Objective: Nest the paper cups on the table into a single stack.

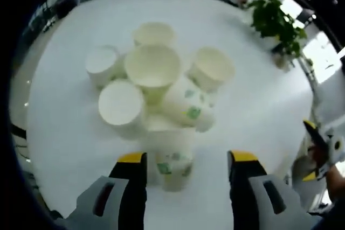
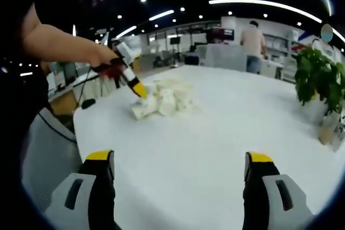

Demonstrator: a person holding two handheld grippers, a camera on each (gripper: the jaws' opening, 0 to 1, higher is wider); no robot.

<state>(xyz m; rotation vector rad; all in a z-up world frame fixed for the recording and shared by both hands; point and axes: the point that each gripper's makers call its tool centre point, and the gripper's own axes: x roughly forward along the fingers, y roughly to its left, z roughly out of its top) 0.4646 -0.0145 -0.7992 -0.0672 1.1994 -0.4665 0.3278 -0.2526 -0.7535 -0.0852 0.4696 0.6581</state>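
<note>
In the left gripper view the left gripper (image 1: 187,166) hangs over the white table (image 1: 259,106) with its jaws wide. A lying cup (image 1: 173,160) sits between the yellow tips, nearer the left one; whether it touches that tip cannot be told. Its printed side is blurred. Just beyond, the cups (image 1: 153,82) crowd together in a cluster. Some stand mouth up, some show flat white bottoms, and one lies tipped with a green print on its wall. They overlap so much that their count is unclear. At the right edge the right gripper (image 1: 318,149) comes in, cut off by the rim. Far right stands a plant (image 1: 277,22).

In the right gripper view the right gripper (image 2: 180,166) has its jaws wide apart with only bare table (image 2: 215,133) between them. Farther off, the cups (image 2: 161,99) are a pale, blurred heap. The left gripper (image 2: 129,79), held by a hand (image 2: 105,57), points down at the heap's near left side. The plant (image 2: 318,79) stands at the right, partly cut off. Beyond the table a person (image 2: 252,44) stands, facing away.
</note>
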